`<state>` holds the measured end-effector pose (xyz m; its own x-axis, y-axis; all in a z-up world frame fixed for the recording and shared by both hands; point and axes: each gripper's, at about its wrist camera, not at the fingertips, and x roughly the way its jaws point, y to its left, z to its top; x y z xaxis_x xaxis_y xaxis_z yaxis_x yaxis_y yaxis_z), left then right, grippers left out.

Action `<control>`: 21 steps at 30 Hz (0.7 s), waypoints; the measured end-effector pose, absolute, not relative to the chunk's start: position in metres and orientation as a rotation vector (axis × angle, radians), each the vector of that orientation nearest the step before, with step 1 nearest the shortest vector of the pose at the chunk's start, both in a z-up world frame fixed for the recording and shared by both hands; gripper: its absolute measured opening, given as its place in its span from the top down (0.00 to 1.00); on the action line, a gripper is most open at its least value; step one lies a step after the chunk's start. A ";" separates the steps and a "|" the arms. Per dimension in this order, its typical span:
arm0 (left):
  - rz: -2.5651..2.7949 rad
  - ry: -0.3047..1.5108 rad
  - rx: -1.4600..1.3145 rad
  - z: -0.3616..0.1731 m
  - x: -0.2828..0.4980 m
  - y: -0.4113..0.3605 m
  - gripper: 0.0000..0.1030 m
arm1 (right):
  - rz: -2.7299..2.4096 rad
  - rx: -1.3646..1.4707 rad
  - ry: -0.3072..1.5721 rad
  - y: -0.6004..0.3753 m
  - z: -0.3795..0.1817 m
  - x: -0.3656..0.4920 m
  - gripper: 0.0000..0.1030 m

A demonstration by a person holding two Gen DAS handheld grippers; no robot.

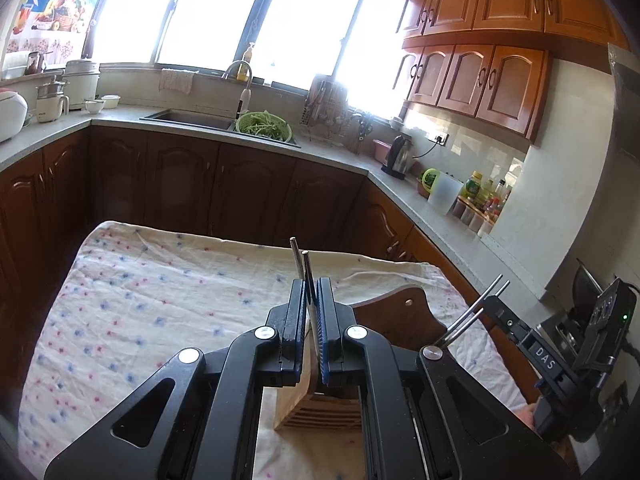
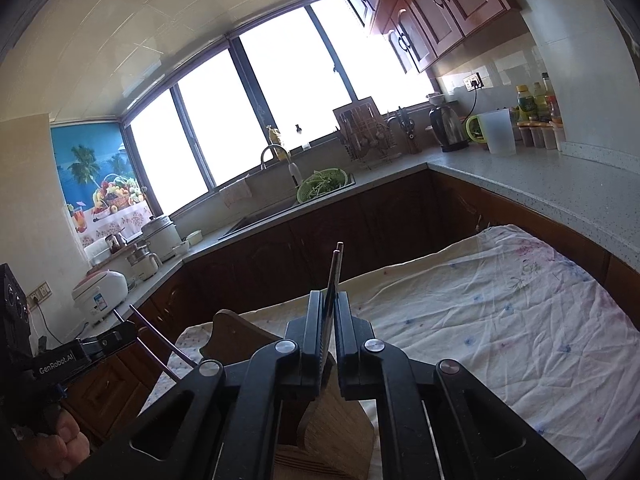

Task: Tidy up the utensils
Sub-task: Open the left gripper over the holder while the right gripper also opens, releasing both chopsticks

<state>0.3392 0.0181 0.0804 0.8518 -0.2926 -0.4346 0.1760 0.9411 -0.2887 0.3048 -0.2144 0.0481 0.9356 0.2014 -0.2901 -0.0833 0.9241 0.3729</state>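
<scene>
left hand-held gripper (image 1: 311, 300) level, clamping chopsticks (image 1: 301, 264) | right hand-held gripper (image 2: 329, 312) level, clamping chopsticks (image 2: 335, 272)

"DAS" in white capitals on black body of right tongs (image 1: 493, 307), seen at right edge of left wrist view. "GenRobot.AI" in white on black body of left tongs (image 2: 132, 326), seen at left edge of right wrist view. Blue-and-white label on white rice cooker (image 2: 102, 292): print too small to read. Labels on bottles (image 2: 536, 100) by wall: unreadable. Small print on white blender (image 1: 51, 106): unreadable.
</scene>
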 end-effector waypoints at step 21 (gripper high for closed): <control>-0.184 0.511 -0.249 0.084 0.313 0.033 0.49 | 0.211 0.399 0.382 -0.227 0.057 0.280 0.51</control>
<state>0.3127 0.0325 0.0842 0.8570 -0.2347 -0.4588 0.1111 0.9535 -0.2803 0.2800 -0.2270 0.0566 0.9077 0.2725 -0.3193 -0.1246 0.9013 0.4149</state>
